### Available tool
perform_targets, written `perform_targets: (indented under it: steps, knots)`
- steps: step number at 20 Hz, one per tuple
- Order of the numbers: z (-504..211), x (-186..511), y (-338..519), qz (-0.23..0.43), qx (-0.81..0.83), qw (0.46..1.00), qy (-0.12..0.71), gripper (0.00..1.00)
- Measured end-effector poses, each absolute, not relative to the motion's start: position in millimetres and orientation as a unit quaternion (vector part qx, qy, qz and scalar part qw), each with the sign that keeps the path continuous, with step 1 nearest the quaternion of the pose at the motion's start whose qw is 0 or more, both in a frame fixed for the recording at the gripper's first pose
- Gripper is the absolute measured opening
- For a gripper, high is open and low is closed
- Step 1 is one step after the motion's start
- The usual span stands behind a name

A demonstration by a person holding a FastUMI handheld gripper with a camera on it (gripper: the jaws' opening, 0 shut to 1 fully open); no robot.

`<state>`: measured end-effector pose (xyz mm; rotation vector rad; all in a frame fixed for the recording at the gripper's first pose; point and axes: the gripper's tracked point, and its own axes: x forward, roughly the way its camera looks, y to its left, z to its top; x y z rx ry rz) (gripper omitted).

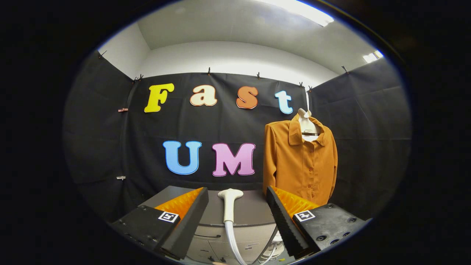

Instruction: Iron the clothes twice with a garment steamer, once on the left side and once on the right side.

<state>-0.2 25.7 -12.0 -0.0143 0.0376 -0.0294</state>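
So here's my view: the claw point(237, 206) is spread wide, nothing gripped, fingers apart on either side of the steamer head. The garment steamer point(229, 206) stands upright between the fingers, a bit ahead of them, pale handle with its rounded head on top and a hose point(235, 246) trailing down from it. It sits in front of a grey desk point(254, 209) with drawers below. Beyond the right finger hangs the shirt point(300, 162), a mustard-brown button-up with a collar, on a white hanger point(307, 123) against the black cloth wall. The shirt hangs straight, buttons closed, sleeves down. Nothing between claw and steamer.
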Motion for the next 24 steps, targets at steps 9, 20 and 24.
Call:
perform_targets:
  steps: [9, 20, 24]
  knots:
    - [-38.5, -3.3, 55.8, -0.029, 0.001, 0.998, 0.047, 0.98]
    - [-85.4, 60.3, 58.5, -0.020, -0.004, 0.995, 0.096, 0.98]
    - [-109.4, 113.5, 53.1, -0.001, -0.020, 0.993, 0.120, 0.98]
